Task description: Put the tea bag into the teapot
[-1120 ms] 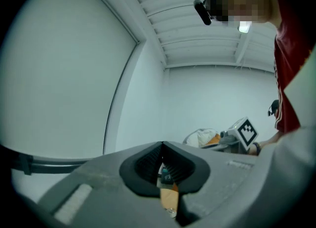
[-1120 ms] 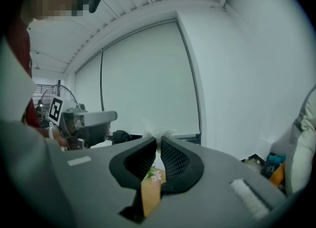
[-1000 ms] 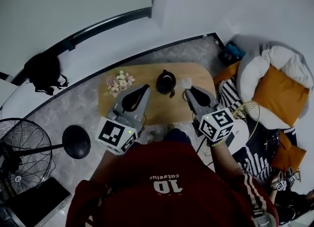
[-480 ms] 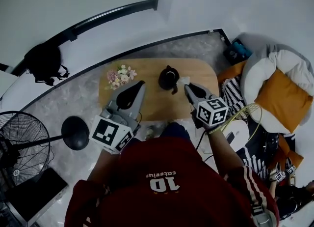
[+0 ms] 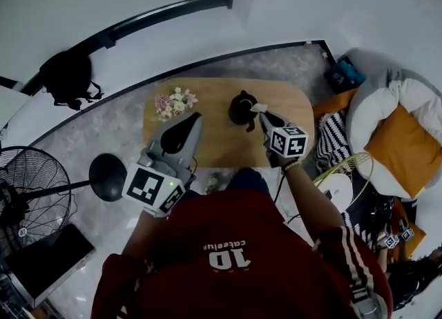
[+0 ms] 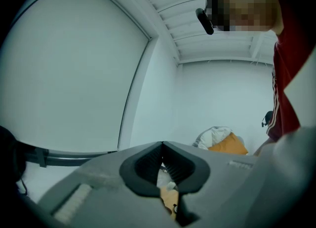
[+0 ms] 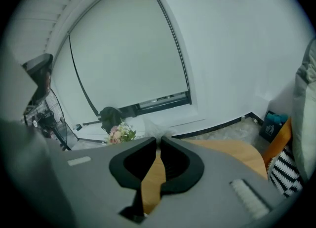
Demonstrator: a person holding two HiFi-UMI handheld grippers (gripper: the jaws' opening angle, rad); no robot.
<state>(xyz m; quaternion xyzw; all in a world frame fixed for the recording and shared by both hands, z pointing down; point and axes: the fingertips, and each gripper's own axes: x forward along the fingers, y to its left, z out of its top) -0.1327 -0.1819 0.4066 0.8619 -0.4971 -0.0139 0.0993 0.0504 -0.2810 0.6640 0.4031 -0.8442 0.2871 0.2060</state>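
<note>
A black teapot (image 5: 242,109) stands on the far part of the oval wooden table (image 5: 214,141). My right gripper (image 5: 262,114) is shut on a small white tea bag (image 5: 258,108), holding it right at the teapot's right side, just above the rim. In the right gripper view the pale tea bag (image 7: 154,129) shows at the pinched tips of the right gripper (image 7: 159,140); the teapot is hidden there. My left gripper (image 5: 196,116) hangs over the table's left half, shut and empty. In its own view the left gripper (image 6: 162,144) points up at the wall.
A small bouquet of flowers (image 5: 174,102) lies on the table's far left corner. A fan (image 5: 27,193) and a round black base (image 5: 107,176) stand on the floor at the left. A white beanbag with an orange cushion (image 5: 400,148) is at the right.
My right gripper has moved forward and left with the tea bag, from over the table's right part to the teapot's side. The left gripper has stayed about where it was.
</note>
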